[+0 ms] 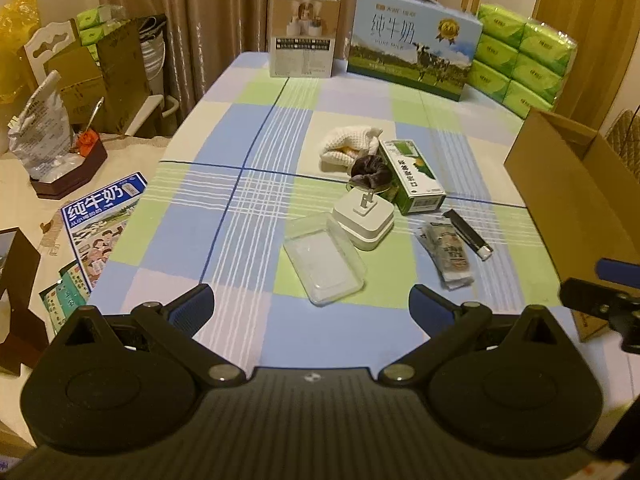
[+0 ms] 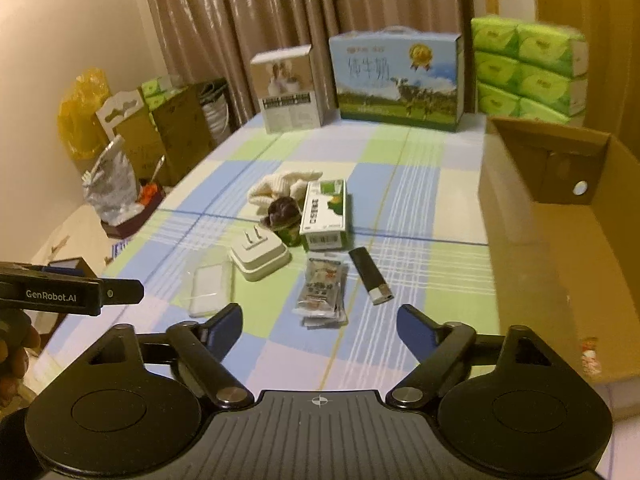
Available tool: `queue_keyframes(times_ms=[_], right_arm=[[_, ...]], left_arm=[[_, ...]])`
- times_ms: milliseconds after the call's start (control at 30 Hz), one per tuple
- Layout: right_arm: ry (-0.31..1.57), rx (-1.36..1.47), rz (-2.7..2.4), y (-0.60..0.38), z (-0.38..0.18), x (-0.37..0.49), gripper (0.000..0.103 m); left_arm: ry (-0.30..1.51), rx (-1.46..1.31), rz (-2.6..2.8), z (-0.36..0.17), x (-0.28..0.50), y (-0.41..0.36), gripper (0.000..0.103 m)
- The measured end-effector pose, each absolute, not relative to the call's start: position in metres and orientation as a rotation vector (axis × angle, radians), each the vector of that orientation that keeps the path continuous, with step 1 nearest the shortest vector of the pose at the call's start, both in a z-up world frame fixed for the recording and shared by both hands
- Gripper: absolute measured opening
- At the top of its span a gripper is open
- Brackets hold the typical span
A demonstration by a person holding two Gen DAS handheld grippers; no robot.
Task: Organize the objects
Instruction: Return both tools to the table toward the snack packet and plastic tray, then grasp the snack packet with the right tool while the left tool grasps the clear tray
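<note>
Here the table [image 1: 248,240] has a little pile of things in the middle, and a big open box [image 2: 560,240] stands at its right side. Both grippers hang above the near edge with nothing in them. The left gripper [image 1: 310,306] is spread wide and empty. The right gripper [image 2: 320,326] is also apart and empty, with bare cloth showing between its blue fingers.

The things lie close together. A clear tray [image 1: 324,264] is nearest the left gripper, and a white plug [image 1: 364,220] touches its far corner. Behind the plug sits a dark scrunchie [image 1: 368,172] on something green, next to a green carton [image 1: 412,178] and a white cloth [image 1: 348,146]. A snack pack [image 2: 322,294] and a black lighter [image 2: 370,276] lie just ahead of the right gripper.

The job looks barely begun, since nothing small shows inside the box yet. The likely step is to reach down for one thing and drop it in the box.

To do it well, start with what is loose and near the box. The snack pack or the lighter seems best for the right gripper. Come straight down over just one, so the fingers do not bump its neighbor. Squeeze the lighter across its thin sides. The pack is flat and soft, so pinch an edge. The clear tray may slide, so go slowly there.
</note>
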State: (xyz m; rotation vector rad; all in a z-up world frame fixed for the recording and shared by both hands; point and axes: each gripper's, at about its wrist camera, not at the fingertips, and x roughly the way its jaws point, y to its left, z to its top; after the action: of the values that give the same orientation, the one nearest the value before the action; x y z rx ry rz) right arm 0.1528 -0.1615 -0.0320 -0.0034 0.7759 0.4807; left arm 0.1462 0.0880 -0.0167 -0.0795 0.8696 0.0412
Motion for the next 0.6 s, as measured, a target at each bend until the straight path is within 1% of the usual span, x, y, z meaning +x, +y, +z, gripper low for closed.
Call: queue_keyframes(times_ms=[233,567,600], right_arm=[[0.812,-0.037,0.495,-0.143,-0.068,0.189,0.07],[0.854,-0.05,0.5,-0.13,-0.098,0.225,0.068],[0.857,-0.052,0.504,-0.129,-0.099,0.227,0.067]], left_arm=[[0.892,-0.099,0.044,-0.045,0.184,0.09,0.102],[0.918,-0.092,0.039,-0.087,0.234,0.082,0.101],[0.924,-0.088,0.04,-0.092,0.238,0.08,0.1]])
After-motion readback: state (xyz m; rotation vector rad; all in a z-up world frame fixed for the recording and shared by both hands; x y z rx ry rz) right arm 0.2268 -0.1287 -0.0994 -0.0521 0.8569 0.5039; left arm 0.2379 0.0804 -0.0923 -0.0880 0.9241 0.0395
